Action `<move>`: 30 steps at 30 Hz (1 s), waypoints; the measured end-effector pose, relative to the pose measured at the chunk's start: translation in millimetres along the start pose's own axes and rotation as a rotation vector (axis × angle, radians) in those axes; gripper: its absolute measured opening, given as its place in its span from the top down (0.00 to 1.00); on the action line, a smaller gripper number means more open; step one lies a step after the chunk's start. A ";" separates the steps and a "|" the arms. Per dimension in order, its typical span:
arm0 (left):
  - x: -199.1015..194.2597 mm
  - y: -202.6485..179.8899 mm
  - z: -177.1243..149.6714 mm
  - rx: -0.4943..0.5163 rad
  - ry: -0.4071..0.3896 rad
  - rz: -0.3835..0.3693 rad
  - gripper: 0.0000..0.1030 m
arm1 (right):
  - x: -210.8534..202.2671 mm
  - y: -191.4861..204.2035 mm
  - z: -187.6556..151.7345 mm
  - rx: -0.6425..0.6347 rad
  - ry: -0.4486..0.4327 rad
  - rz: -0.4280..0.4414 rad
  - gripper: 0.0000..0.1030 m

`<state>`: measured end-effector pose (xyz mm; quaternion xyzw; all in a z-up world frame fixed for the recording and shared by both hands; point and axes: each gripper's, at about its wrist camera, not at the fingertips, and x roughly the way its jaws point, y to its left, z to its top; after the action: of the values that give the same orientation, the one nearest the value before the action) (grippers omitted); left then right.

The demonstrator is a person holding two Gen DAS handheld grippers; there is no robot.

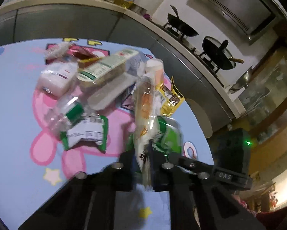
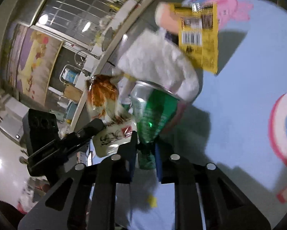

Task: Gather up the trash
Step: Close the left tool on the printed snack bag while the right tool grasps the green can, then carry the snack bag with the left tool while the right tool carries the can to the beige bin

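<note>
The left gripper [image 1: 142,164] has its jaws closed on a clear snack wrapper [image 1: 145,103], and the right gripper [image 2: 146,153] grips a crushed green can [image 2: 155,115] — both lifted over the worktop [image 1: 13,103]. Much trash remains (a bottle [image 1: 107,67], a yellow packet [image 1: 171,99], green wrappers [image 1: 85,132]), so collecting looks early.

Both grippers are matte black, with flat angular fingers [image 1: 127,164] bearing round silver studs [image 1: 117,165]. The right gripper [image 2: 146,151] shows blue pads [image 2: 158,159], and its body is stamped with what seems "DAS" [image 1: 224,176].
</note>
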<state>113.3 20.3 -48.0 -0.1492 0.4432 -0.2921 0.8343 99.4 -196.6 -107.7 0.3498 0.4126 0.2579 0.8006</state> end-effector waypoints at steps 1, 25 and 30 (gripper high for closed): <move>-3.7 0.4 0.0 0.000 -0.006 0.008 0.97 | -9.0 2.7 -0.4 -0.019 -0.024 -0.021 0.86; -10.5 -28.5 -55.3 0.041 0.208 0.115 0.97 | -50.0 -5.0 7.0 -0.160 -0.056 0.062 0.87; -28.1 -23.9 -69.0 0.029 0.199 0.150 0.97 | 13.8 4.4 28.9 -0.246 0.026 -0.027 0.87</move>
<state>35.5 19.6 -56.4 -0.0738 0.5295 -0.2484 0.8078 130.4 -194.2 -99.0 0.2400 0.3931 0.3000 0.8354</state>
